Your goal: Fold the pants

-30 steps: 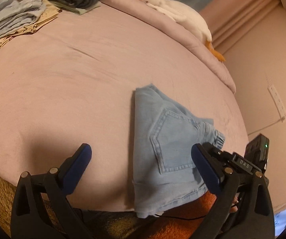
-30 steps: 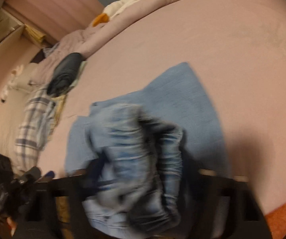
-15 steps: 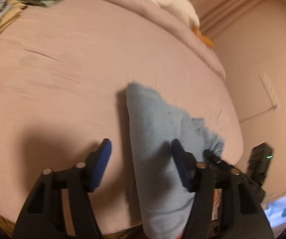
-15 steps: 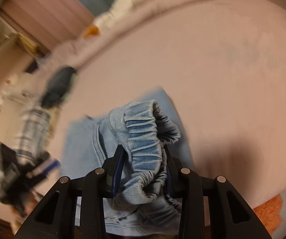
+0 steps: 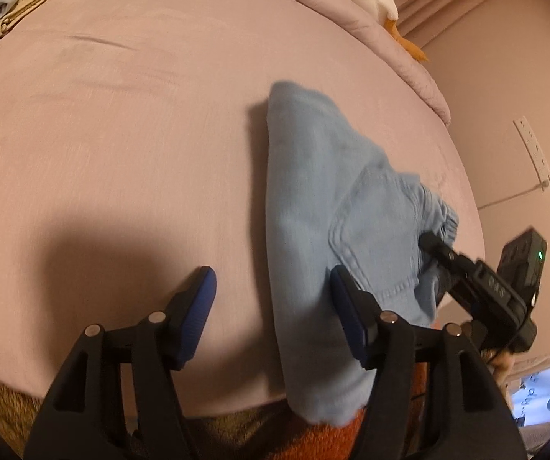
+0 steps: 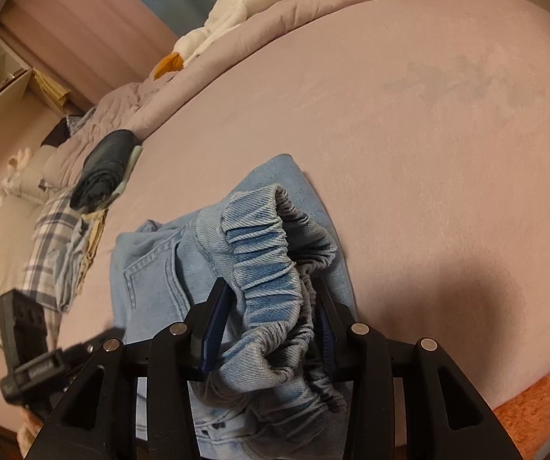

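Right claw [image 6: 271, 318] clamping pants [image 6: 267, 264], pink bed [image 6: 428, 122]

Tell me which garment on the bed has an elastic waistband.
The light blue jeans, clamped at their gathered waistband in the right gripper. The dark rolled garment and plaid shirt lie apart, untouched.

Two fisheye wrist views, each looking steeply down along its tool at a pink bed [image 5: 121, 145] from the near edge. The left view faces far and right; the right view sits closer, facing far and left. Both share the light blue pants [image 5: 313, 199] [image 6: 206, 245].
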`<state>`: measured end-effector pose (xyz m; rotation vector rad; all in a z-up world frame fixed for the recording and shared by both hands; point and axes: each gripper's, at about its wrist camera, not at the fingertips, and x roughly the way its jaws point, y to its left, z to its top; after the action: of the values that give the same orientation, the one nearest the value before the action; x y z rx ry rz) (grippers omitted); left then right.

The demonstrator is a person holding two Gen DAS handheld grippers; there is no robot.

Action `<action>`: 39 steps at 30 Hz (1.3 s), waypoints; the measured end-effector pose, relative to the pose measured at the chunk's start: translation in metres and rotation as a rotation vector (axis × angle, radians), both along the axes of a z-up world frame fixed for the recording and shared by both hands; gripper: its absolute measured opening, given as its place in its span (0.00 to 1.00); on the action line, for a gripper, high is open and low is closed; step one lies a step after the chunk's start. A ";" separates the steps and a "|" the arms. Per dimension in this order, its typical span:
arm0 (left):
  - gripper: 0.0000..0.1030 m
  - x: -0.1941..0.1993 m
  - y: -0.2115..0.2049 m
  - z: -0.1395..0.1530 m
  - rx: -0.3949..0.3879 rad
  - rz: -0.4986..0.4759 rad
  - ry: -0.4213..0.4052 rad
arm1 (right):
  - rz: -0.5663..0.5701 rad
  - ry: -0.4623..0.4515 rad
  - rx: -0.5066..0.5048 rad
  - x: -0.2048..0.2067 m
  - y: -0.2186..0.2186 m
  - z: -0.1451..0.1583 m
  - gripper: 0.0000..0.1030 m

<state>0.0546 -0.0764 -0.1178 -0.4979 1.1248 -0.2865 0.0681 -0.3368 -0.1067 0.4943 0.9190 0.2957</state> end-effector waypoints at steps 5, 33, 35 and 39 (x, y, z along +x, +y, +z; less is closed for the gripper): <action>0.64 -0.021 -0.002 -0.002 -0.022 -0.029 0.038 | -0.003 -0.001 0.015 -0.001 -0.005 -0.002 0.40; 0.65 -0.042 -0.008 -0.010 -0.020 0.013 0.010 | -0.040 0.042 -0.053 -0.044 -0.019 0.001 0.40; 0.65 -0.043 -0.007 -0.011 -0.023 0.016 0.017 | -0.043 0.023 -0.067 -0.049 -0.018 0.007 0.36; 0.66 -0.044 -0.008 -0.012 -0.016 0.017 0.009 | -0.030 0.008 -0.092 -0.051 -0.016 0.001 0.35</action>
<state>0.0103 -0.0849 -0.1293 -0.5228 1.1272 -0.2788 0.0166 -0.3525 -0.1057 0.4245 0.9284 0.2233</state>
